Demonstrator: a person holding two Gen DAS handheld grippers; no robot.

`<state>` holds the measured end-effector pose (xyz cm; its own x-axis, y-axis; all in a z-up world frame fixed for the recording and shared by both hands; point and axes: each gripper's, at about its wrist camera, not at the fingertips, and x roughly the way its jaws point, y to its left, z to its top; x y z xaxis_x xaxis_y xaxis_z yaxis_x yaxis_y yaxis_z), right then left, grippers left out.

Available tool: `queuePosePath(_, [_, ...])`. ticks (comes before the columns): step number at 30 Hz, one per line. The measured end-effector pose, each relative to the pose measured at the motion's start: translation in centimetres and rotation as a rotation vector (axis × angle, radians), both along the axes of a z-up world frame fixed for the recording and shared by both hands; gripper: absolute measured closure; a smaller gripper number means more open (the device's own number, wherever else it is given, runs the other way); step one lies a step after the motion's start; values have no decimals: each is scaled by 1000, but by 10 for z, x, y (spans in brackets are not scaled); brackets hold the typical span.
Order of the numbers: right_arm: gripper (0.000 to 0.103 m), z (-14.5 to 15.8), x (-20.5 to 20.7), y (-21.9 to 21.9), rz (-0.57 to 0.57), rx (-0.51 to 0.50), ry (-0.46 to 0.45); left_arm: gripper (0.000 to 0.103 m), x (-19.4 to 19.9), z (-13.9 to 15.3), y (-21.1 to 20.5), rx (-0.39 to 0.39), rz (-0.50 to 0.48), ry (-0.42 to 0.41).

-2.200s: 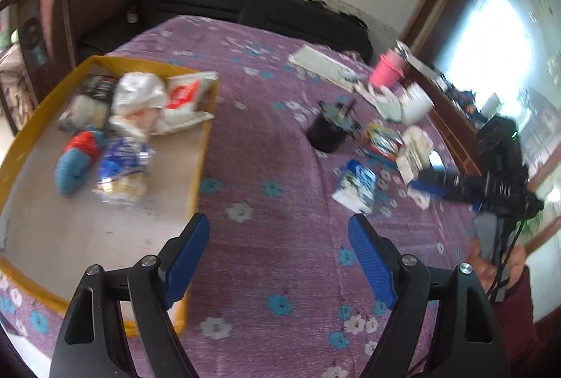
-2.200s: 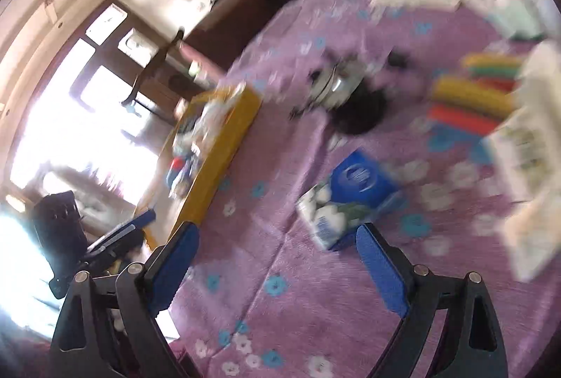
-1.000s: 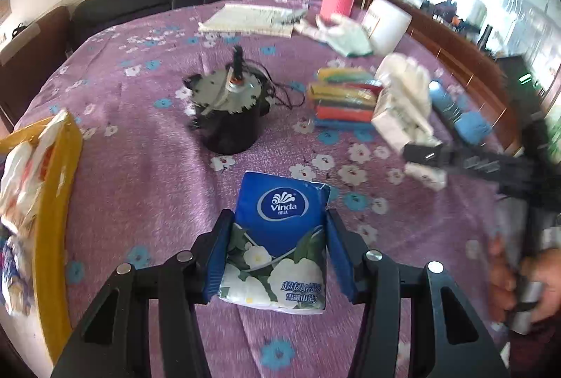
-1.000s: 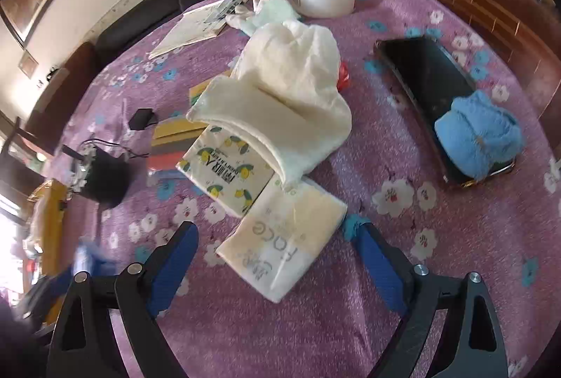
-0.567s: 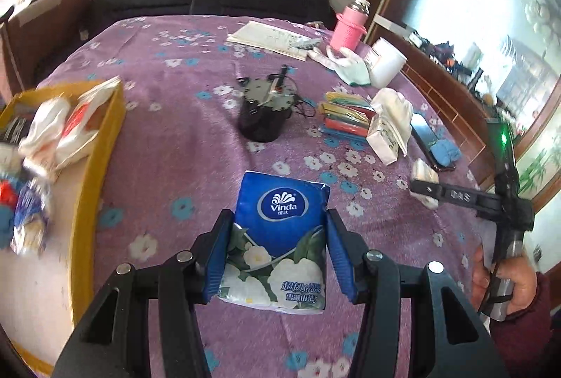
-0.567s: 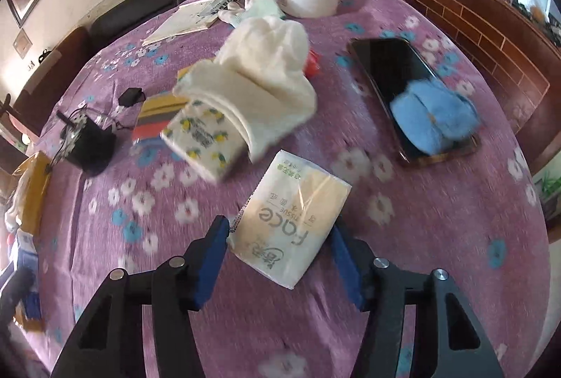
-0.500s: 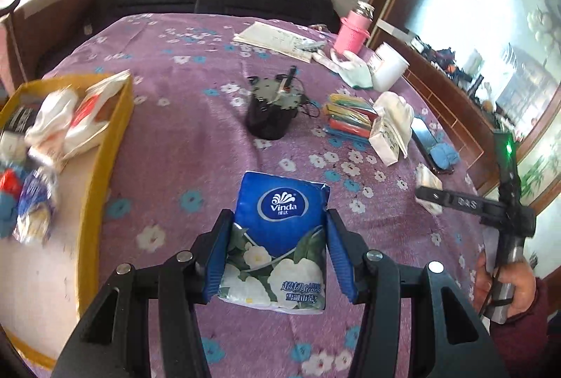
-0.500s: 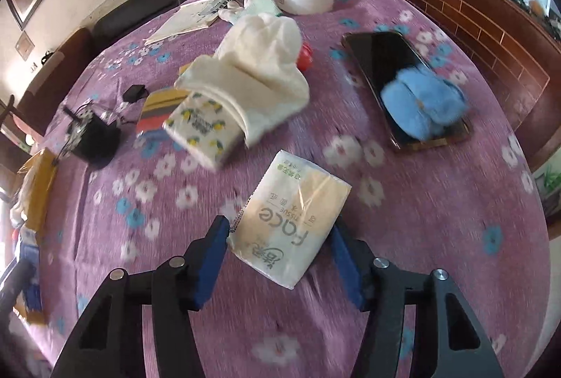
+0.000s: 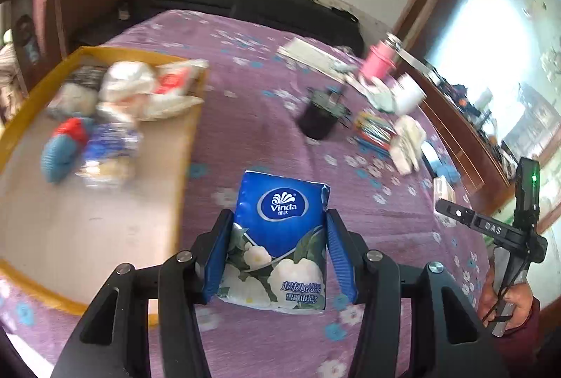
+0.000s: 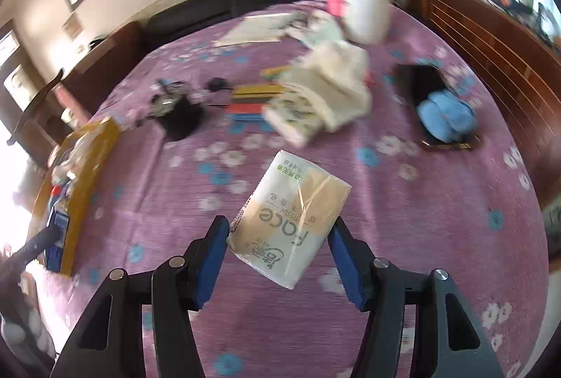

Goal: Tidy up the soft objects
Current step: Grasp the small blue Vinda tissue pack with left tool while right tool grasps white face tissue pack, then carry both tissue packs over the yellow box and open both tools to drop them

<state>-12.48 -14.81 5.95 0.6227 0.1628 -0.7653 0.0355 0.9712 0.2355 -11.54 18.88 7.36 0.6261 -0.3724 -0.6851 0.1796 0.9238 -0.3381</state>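
Blue plastic wrap covers the tissue pack [image 9: 278, 239] that our left claw [image 9: 278, 255] pinches between both pads, and we carry it above the purple cloth of the surface [image 9: 259, 111], near the yellow tray [image 9: 187, 164]. Our right claw [image 10: 280, 255] presses on a pale pack of face tissues [image 10: 291, 220], which sits crooked, with one corner low and most of its body ahead of the pads.

We think the pale pack is the weaker grip. It is soft and held near one end, so it may turn or slip out if we swing the hand fast. The blue pack sits straighter, but its smooth film could slide if the pads loosen.

In the tray we see other soft things [image 9: 101, 118] already lying at the far end. If we let go too early, a pack may hit the tray wall and fall back on the cloth. The black cup [image 9: 319, 122] with wires stands between the two sides, and a low pass of the right hand could knock it.
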Motion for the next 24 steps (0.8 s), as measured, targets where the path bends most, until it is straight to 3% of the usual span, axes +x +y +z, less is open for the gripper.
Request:
queuePosePath(11, [41, 14, 28, 98, 225, 8, -16, 51, 18, 12, 137, 163, 280, 15])
queuePosePath(16, [41, 22, 40, 149, 323, 8, -11, 51, 57, 3, 171, 170, 317, 75])
queuePosePath(24, [40, 29, 54, 239, 483, -44, -9, 50, 114, -22, 188, 158, 333, 163])
